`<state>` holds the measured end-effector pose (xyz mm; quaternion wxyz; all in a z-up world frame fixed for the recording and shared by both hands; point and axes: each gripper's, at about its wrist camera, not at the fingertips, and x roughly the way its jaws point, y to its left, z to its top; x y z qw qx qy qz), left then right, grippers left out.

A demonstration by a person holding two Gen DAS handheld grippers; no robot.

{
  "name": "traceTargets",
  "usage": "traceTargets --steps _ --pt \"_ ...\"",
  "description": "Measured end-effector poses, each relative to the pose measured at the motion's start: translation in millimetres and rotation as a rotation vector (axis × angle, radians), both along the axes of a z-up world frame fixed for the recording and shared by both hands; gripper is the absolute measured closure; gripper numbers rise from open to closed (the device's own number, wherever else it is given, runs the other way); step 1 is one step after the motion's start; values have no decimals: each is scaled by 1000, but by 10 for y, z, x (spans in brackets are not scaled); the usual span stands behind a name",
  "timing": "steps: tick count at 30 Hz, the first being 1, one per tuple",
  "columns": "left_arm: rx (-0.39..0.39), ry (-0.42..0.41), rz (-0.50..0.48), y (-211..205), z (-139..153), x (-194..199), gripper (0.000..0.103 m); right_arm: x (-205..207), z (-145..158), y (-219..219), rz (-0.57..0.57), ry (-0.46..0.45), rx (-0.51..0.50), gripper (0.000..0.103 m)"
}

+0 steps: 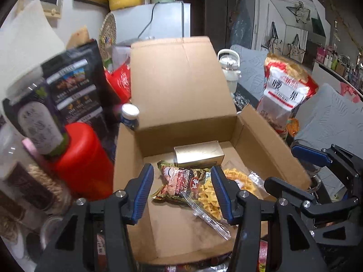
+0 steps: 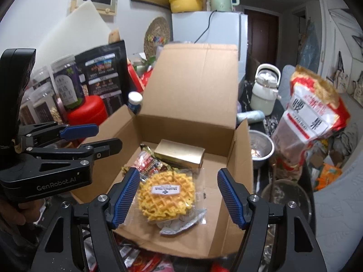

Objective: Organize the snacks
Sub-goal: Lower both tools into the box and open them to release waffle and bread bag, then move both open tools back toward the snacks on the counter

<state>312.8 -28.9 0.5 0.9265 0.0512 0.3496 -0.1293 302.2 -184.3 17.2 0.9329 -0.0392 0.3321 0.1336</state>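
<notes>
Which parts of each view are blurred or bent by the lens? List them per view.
Left wrist view: the black snack pouch and purple-label jar at left are smeared; the cardboard box stays sharp. Right wrist view: mostly sharp, the waffle packet label legible; fisheye bends the door frame and darkens corners.

Open cardboard box (image 1: 181, 86), gold carton (image 1: 198, 153), waffle pack (image 1: 211, 195), empty left gripper (image 1: 181, 192) above

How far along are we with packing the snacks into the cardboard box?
Done: the cardboard box holds three items, a gold box at the back, a dark snack packet and a wrapped waffle in front. In hand: nothing; the right gripper is open above the waffle, the left gripper is empty. Left: the large red and white bag and the packets in front of the box remain outside.
</notes>
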Motion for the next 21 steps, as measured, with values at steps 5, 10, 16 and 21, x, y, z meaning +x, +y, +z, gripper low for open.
traceTargets --steps 5,10,16,21 --pt "6 -43 14 24 247 -269 51 -255 249 35 -3 -56 -8 31" --pt "11 -83 20 81 444 -550 51 -557 483 82 -3 -117 -12 25" --pt "15 -124 41 182 629 -895 51 -929 682 141 -1 -172 -12 19" --pt "13 -146 53 248 728 -1152 51 -1217 799 192 3 -209 -18 19"
